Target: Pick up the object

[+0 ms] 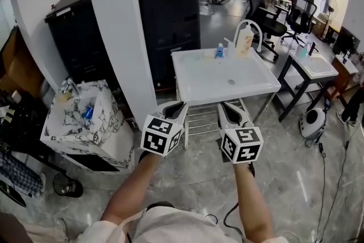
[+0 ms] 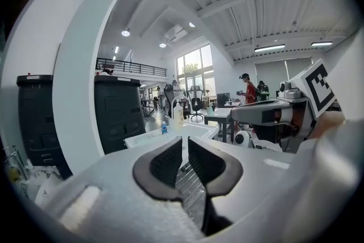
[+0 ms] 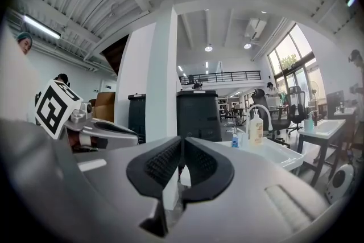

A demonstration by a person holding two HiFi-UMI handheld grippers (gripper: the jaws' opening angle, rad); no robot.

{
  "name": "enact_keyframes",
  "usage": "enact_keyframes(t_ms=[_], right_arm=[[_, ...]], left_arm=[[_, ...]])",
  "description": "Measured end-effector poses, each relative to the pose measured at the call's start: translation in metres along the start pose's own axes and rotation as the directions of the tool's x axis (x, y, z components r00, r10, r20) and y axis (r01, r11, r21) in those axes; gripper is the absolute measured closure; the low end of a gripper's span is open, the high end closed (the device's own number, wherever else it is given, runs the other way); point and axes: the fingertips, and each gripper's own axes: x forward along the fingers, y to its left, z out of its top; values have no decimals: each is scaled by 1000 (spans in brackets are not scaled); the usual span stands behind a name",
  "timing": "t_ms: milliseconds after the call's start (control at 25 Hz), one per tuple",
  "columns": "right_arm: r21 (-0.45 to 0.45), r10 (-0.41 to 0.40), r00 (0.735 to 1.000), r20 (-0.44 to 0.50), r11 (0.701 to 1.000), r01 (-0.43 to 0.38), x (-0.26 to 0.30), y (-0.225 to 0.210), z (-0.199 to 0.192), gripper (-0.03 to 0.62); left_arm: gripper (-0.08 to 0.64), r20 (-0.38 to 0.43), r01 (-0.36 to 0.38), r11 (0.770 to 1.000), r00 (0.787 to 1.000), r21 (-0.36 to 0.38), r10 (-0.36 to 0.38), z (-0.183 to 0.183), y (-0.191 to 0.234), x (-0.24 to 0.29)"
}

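While I hold both tools side by side and roughly level, aimed at the white sink stand [image 1: 193, 87], neither has anything in it. The left gripper [image 1: 175, 106] shows only a slim gap between its pads, with just the rack under the sink visible through it. The right gripper [image 1: 232, 108] has its pads together and empty. I judge this a carrying pose for the approach, jaws tucked in because nothing is within reach. The likeliest object is the small blue bottle [image 1: 219, 52], upright on the basin's far edge, just beside the soap dispenser [image 1: 245, 41] under the faucet [image 1: 251, 24], well apart from both grippers. Whichever one I use must open wider first.
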Motion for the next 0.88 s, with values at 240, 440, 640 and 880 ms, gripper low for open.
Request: enact_keyframes(t_ms=[240,440,640,880], right_arm=[[-1,18,1000,-5,1000,-18,12,-15,-1,543],[-3,33,999,-12,999,-33,29,-21,-5,515],[-5,44,999,-16,999,-44,56,-29,-7,491],[-12,49,999,-21,999,-50,101,-45,-7,466]], left_arm=[[494,-7,-40,999,999,-16,40,3,8,17],[509,-24,-64,997,998,-46,63,-5,23,29],[535,-32,-71,996,997,-49,69,-9,40,51],[552,-36,-74,996,997,-56,72,-10,73,86]])
